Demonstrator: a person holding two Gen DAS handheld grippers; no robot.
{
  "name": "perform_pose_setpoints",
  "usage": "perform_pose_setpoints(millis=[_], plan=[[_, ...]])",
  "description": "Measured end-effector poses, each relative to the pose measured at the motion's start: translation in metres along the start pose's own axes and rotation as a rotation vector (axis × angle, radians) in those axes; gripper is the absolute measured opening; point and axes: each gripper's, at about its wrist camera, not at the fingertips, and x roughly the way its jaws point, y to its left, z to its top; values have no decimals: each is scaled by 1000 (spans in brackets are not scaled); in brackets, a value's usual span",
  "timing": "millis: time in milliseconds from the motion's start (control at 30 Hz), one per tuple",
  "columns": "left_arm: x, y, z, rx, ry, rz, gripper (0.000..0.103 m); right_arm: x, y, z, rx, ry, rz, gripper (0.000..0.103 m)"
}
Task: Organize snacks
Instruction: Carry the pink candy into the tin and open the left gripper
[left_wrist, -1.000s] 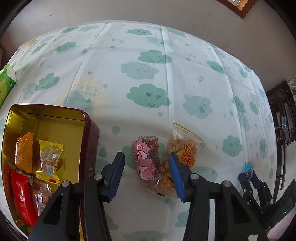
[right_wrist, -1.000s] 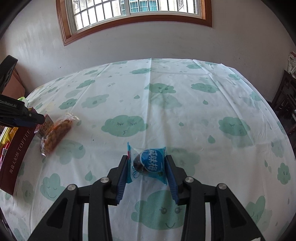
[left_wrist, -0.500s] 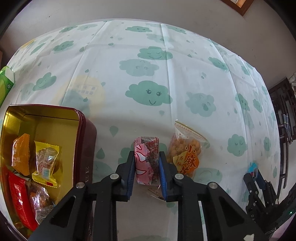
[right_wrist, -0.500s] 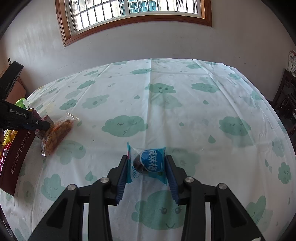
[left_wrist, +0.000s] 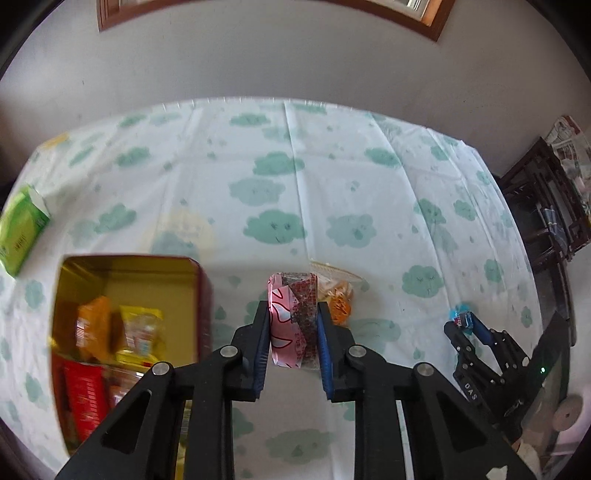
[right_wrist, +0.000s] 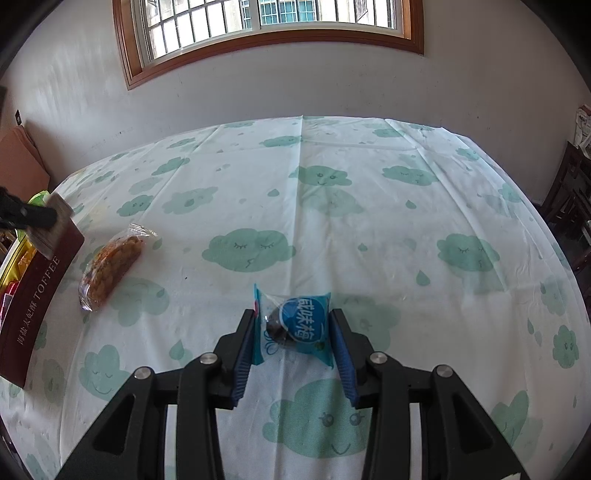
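The left gripper (left_wrist: 291, 332), whose fingers (left_wrist: 261, 343) stood wide apart a second ago on either side of the pink snack packet (left_wrist: 292, 320), is now clamped on that packet and has lifted it off the counter (left_wrist: 332, 177). The packet, earlier lying against the bag of orange snacks (left_wrist: 338, 295), now hangs above it, just right of the open red tin (left_wrist: 201, 291). More of the far wall shows above the counter than before.
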Motion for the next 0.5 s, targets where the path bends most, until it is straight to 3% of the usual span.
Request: perform_pose_setpoints(millis=[233,500], plan=[[-39,44,5,17,-65,128,20,0,2,0,-7,1,-8,41],[-21,101,-7,-40,-19,195,20,2,5,0,-24,4,-27,41]])
